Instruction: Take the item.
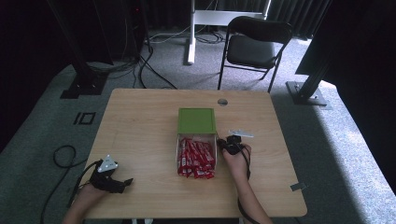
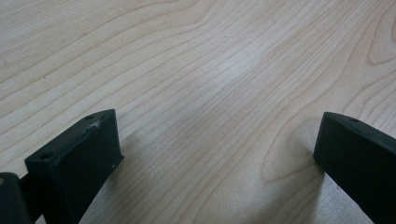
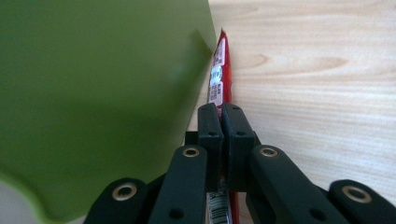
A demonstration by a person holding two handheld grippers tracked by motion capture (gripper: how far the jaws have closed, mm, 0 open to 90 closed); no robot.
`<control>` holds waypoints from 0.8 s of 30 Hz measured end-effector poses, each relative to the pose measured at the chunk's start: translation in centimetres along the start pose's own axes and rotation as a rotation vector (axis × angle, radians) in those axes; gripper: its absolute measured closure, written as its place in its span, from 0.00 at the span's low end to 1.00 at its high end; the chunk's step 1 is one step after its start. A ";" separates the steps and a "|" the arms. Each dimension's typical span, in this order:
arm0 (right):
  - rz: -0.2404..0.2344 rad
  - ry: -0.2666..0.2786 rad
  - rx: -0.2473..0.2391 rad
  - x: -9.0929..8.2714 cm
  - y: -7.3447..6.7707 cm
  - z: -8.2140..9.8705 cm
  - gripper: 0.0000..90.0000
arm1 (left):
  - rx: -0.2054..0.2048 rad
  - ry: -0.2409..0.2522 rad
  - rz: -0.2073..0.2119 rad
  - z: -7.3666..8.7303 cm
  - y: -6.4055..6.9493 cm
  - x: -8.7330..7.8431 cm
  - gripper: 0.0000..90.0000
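Red snack packet [image 3: 219, 70], seen edge-on in the right gripper view, is pinched between the fully closed jaws of the right gripper [image 3: 222, 116], just beside the green lid [image 3: 93, 93]; in the high view that gripper [image 1: 229, 142] sits at the right side of the clear box [image 1: 196, 157], which is filled with like red packets and lies mid-table [image 1: 140, 126]. The left gripper [image 1: 108, 175] rests at the table's near left corner, its jaws spread wide over bare wood with nothing between them.
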State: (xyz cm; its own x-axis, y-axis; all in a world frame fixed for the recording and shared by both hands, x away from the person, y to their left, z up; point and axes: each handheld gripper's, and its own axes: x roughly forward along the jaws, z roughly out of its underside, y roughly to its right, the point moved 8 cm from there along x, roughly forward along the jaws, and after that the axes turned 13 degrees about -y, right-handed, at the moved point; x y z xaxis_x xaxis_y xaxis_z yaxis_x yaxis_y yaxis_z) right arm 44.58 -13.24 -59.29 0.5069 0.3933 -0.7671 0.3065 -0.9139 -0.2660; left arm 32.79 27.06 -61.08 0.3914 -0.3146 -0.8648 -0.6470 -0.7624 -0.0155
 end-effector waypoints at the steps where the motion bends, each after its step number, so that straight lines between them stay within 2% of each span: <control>1: 0.002 -0.001 -0.005 0.1 0.1 0.1 0.97 | 0.000 0.000 0.000 0.0 0.0 0.0 0.02; 7: -0.010 -0.024 -0.010 0.2 0.1 0.0 0.93 | 0.000 0.000 0.000 0.0 0.0 0.0 0.02; 9: -0.026 -0.040 -0.023 0.2 0.0 0.0 0.80 | 0.000 0.000 0.000 0.0 0.0 0.0 0.02; 11: -0.006 -0.018 -0.044 0.0 0.3 -0.2 0.69 | 0.000 0.000 0.000 0.0 0.0 0.0 0.02; 13: 0.006 -0.018 -0.058 -0.4 0.6 -0.3 0.64 | 0.000 0.000 0.000 0.0 0.0 0.0 0.02; 20: -0.014 0.031 -0.125 -1.9 1.5 -0.7 0.39 | 0.000 0.000 0.000 0.0 0.0 0.0 0.02; 24: -0.023 0.039 -0.153 -2.9 2.1 -0.5 0.34 | 0.000 -0.001 0.000 0.0 0.0 0.0 0.02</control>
State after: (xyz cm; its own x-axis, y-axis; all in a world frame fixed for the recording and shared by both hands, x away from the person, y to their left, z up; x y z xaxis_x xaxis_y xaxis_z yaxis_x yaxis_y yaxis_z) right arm 44.17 -16.25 -57.33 0.5279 0.4204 -0.7380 0.4363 -0.8797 -0.1891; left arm 32.79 27.06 -61.08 0.3912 -0.3140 -0.8651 -0.6466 -0.7627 -0.0155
